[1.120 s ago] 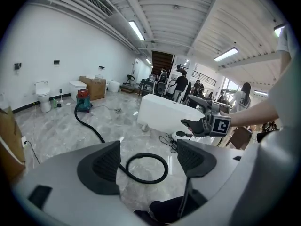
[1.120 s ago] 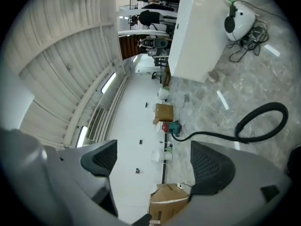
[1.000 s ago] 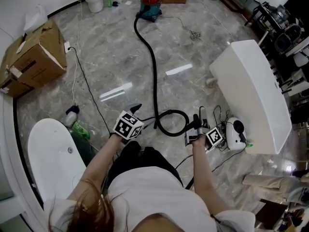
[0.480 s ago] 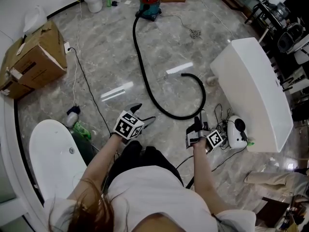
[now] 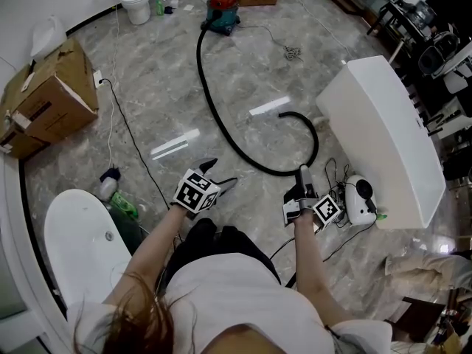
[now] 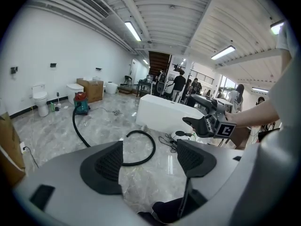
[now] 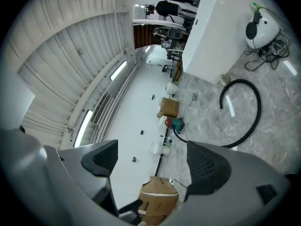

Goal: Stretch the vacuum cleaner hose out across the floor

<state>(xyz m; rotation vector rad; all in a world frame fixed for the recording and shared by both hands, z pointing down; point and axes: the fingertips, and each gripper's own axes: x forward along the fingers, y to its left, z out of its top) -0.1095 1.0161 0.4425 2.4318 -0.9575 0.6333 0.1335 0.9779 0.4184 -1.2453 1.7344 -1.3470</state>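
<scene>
Both claws hang released and empty – the left claw [image 5: 215, 174] and the right claw [image 5: 303, 174] each show their pads apart with only floor [image 5: 147, 87] beyond them. The black hose [image 5: 214, 109] lies loose on the marble: it leaves the red vacuum cleaner [image 5: 222, 9] at 12 o'clock, sweeps down toward the person, bends just ahead of the right claw and hooks back up to a free end at about 1 o'clock, near the long white tub [image 5: 383, 139]. So it is not yet straight, by my reading. The likely trouble is the hook – a hose this springy may curl back once let go. A pull on the bend could roll the vacuum cleaner along, or swing the free end into the tub or the cables [image 5: 333, 174] at 3 o'clock
</scene>
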